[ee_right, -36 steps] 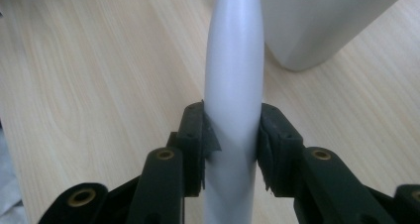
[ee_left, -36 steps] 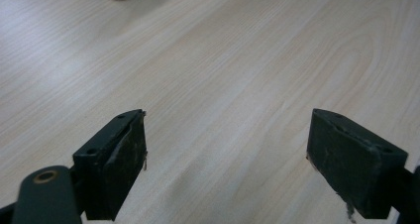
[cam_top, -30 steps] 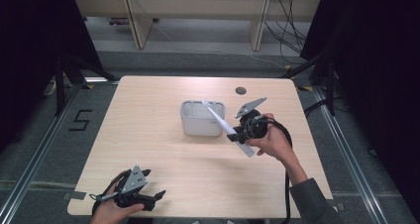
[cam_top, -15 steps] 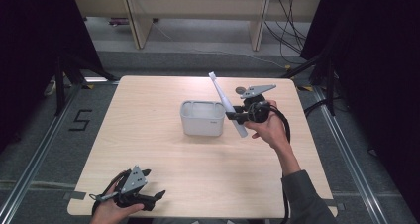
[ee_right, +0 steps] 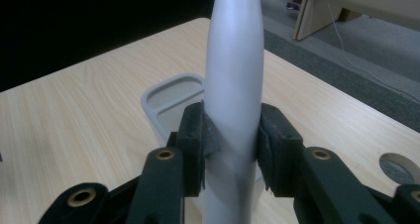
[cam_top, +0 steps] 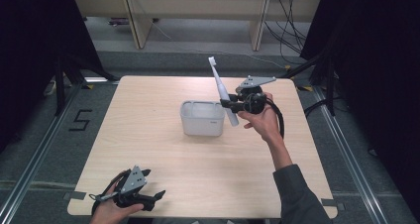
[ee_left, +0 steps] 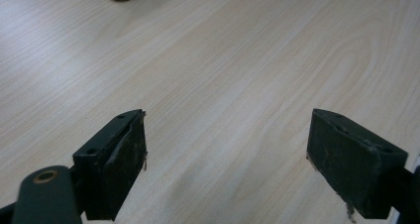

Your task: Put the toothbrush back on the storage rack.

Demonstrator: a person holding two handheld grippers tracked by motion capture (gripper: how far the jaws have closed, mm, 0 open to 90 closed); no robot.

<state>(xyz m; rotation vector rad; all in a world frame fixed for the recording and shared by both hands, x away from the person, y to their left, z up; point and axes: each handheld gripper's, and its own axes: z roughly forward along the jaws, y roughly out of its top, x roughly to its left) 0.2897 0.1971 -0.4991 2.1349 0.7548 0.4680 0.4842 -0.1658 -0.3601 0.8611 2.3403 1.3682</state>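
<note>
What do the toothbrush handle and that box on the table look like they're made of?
Electric toothbrush, clamped in the right gripper: looks like smooth matte plastic, pale grey-white, with soft highlights along the handle. Box: probably translucent frosted plastic, milky walls, rounded moulded corners. Table: light wood-grain surface, possibly laminate.

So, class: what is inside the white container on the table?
The container looks empty as far as its opening shows. The toothbrush is held above its right edge by the right gripper, hiding part of the rim there; the floor isn't clear.
</note>
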